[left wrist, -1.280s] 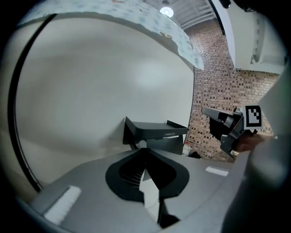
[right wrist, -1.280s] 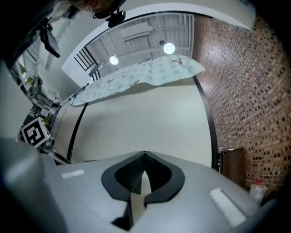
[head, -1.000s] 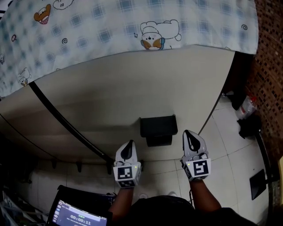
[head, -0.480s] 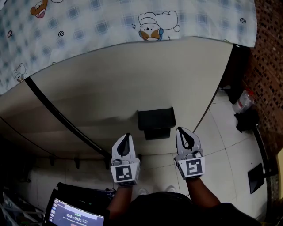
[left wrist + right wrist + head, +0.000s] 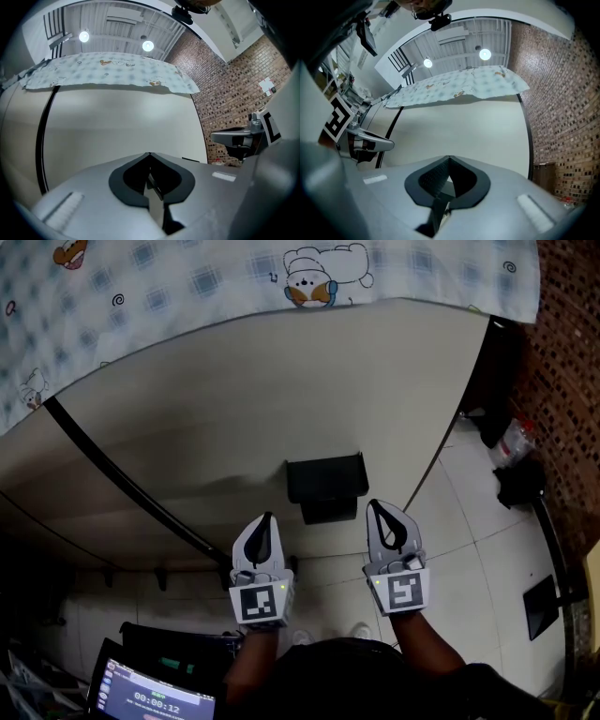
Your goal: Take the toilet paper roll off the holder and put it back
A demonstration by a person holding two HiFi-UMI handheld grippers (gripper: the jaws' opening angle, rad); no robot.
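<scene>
On beige wall (image 5: 234, 418), black boxy holder (image 5: 326, 479)

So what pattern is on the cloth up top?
The cloth has pale blue checks and cartoon animals; head view.

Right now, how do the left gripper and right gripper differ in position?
The left gripper sits left of the black holder, the right gripper right of it. The left gripper's tip is slightly lower in the head view than the right gripper's. Both have jaws shut on nothing and point toward the wall.
</scene>
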